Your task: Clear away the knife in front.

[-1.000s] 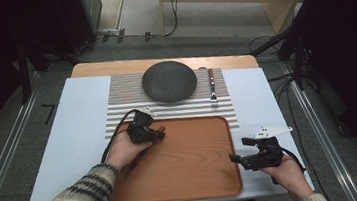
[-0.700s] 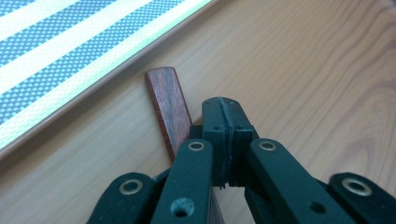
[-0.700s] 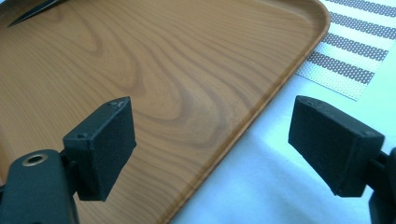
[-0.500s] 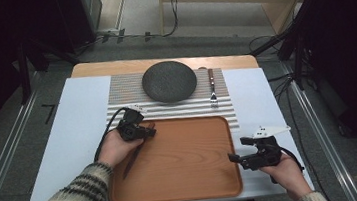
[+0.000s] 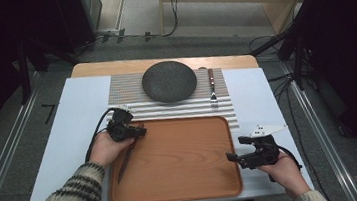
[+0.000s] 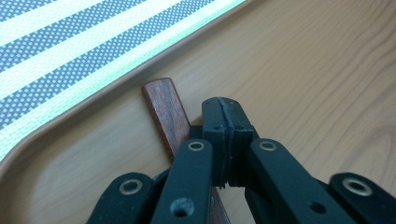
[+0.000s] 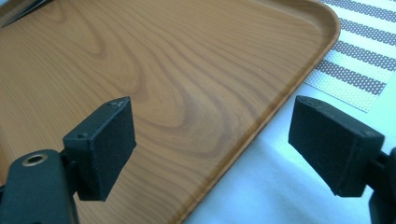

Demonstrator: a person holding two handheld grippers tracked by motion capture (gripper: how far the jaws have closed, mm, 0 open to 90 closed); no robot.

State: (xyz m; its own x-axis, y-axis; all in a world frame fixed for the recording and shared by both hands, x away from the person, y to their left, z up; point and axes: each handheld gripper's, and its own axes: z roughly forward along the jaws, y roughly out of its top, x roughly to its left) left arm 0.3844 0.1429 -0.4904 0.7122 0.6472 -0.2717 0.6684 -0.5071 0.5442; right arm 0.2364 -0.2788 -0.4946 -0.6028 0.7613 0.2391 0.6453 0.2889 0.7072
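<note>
Your left gripper (image 5: 137, 132) sits at the upper left corner of the wooden tray (image 5: 185, 180), jaws pressed together. In the left gripper view the knife's (image 5: 125, 161) reddish wooden handle (image 6: 166, 112) pokes out just left of the closed tips, so whether the pads pinch it or merely lie beside it can't be told. In the high view the knife runs from that gripper down and left along the tray's left edge, blade toward the bottom. Your right gripper (image 5: 238, 157), spread wide and empty, hangs at the tray's right edge, well apart from the knife.
</note>
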